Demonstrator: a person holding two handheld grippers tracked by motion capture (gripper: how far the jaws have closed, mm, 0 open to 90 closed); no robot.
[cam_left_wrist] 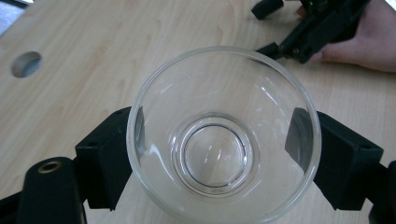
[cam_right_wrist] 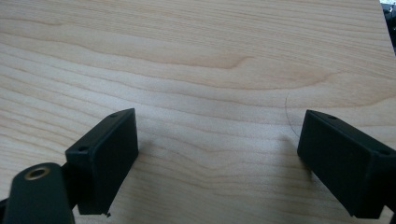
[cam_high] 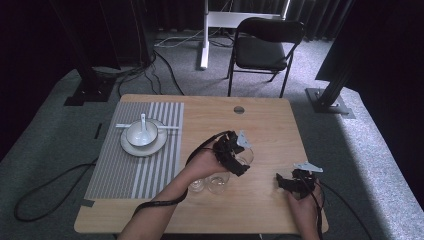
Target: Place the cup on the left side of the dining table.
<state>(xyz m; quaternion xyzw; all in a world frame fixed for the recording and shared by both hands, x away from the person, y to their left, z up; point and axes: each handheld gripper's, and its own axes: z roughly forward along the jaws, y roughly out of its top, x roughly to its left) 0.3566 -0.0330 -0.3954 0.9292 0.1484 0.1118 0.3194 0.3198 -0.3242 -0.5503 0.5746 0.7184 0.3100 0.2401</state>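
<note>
Centrally, left gripper (cam_left_wrist: 223, 149) fingers clasp a glass bowl (cam_left_wrist: 223, 135); right gripper (cam_right_wrist: 217, 158) fingers spread over bare table (cam_right_wrist: 196, 56).

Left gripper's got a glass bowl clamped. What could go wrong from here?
1. The glass bowl is held by the left gripper only at two small spots on its smooth, curved sides; it may slip or tilt out.
2. Two more glass bowls sit on the table just below the left hand; lowering carelessly might knock glass on glass.
3. The right gripper rests nearby, open; a sideways swing might hit it.
</note>
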